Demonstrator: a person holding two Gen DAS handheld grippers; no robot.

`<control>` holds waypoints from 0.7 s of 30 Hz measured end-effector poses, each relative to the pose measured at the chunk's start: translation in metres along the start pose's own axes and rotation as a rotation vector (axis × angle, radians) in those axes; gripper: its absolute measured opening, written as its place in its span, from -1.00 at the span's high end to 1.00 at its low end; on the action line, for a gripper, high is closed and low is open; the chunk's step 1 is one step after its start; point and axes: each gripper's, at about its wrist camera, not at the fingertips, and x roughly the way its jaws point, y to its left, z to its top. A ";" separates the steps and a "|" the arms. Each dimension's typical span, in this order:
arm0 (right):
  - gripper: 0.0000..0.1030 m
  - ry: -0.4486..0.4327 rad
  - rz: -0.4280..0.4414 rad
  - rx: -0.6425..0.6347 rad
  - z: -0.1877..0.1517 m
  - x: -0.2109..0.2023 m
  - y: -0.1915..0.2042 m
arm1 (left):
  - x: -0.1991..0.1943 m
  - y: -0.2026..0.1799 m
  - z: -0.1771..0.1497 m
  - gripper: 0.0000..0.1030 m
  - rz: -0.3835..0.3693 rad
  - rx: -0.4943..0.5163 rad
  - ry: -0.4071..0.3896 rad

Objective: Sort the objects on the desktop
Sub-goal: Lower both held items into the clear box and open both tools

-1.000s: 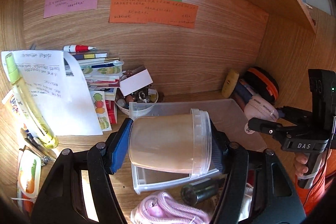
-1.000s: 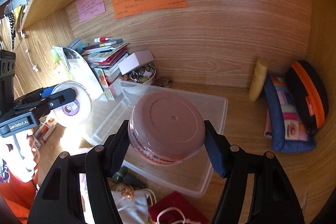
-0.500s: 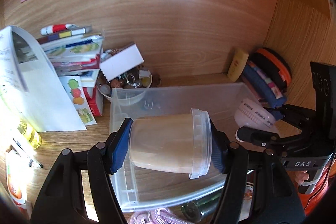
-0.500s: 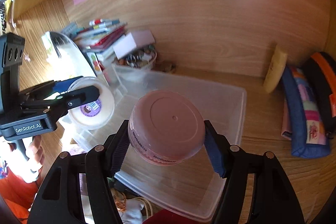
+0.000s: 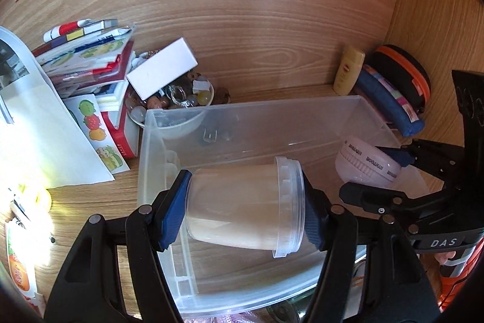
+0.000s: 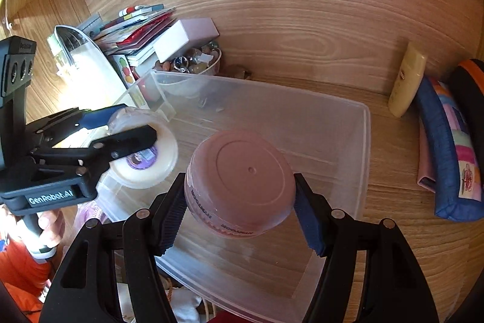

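Note:
My left gripper point(image 5: 242, 208) is shut on a translucent white jar point(image 5: 245, 208) lying sideways between the blue pads, held inside the left end of the clear plastic bin point(image 5: 242, 111). It also shows in the right wrist view point(image 6: 142, 153). My right gripper point(image 6: 239, 202) is shut on a round pink jar point(image 6: 242, 180), held over the bin's middle point(image 6: 366, 141). The pink jar also shows in the left wrist view point(image 5: 366, 165) at the bin's right side.
A stack of books point(image 5: 87, 56), a white box point(image 5: 163, 71) and a bowl of trinkets point(image 5: 181, 99) stand behind the bin on the left. A yellow tube point(image 6: 405, 80), a blue pouch point(image 6: 447, 147) and an orange-trimmed case point(image 5: 402, 74) lie at right. Papers lie at left.
Both grippers moved forward and down toward the bin, each still holding its jar. The bin fills more of both views.

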 end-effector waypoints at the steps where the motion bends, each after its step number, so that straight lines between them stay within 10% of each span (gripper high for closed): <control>1: -0.23 0.001 -0.002 -0.004 0.000 0.000 0.001 | 0.001 -0.001 -0.001 -0.27 0.002 0.005 0.002; 21: -0.23 0.006 -0.009 -0.055 -0.007 0.000 0.015 | -0.015 -0.011 -0.010 -0.27 0.051 0.054 -0.075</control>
